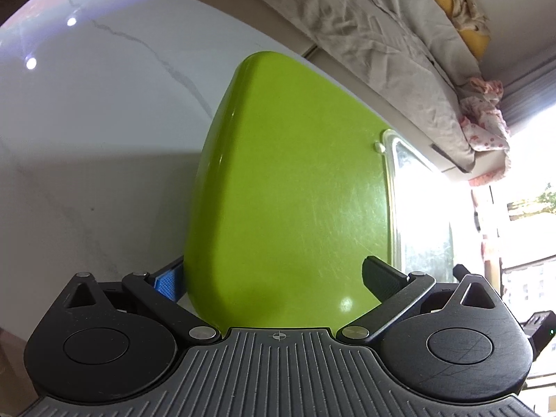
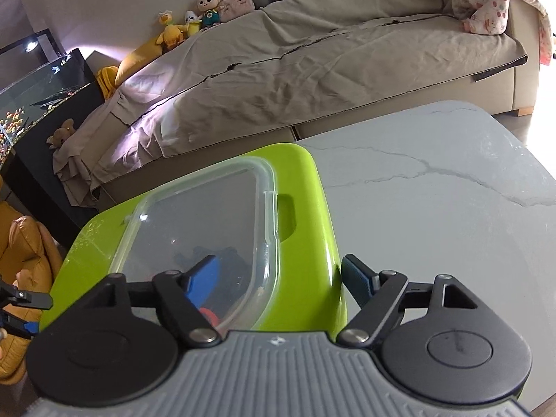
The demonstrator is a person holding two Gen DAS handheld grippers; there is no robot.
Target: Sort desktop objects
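Note:
A lime-green box with a clear plastic lid rests on the white marble table. In the left wrist view it fills the middle. My left gripper is clamped across its end, the blue pad behind one face and the black finger on the other. My right gripper grips the box's right wall, one finger on the lid side and one outside. Dark and red items show dimly through the lid.
A sofa with a grey cover runs behind the table, with plush toys and pink clothes on it. A fish tank stands far left. The table's marble top spreads left of the box.

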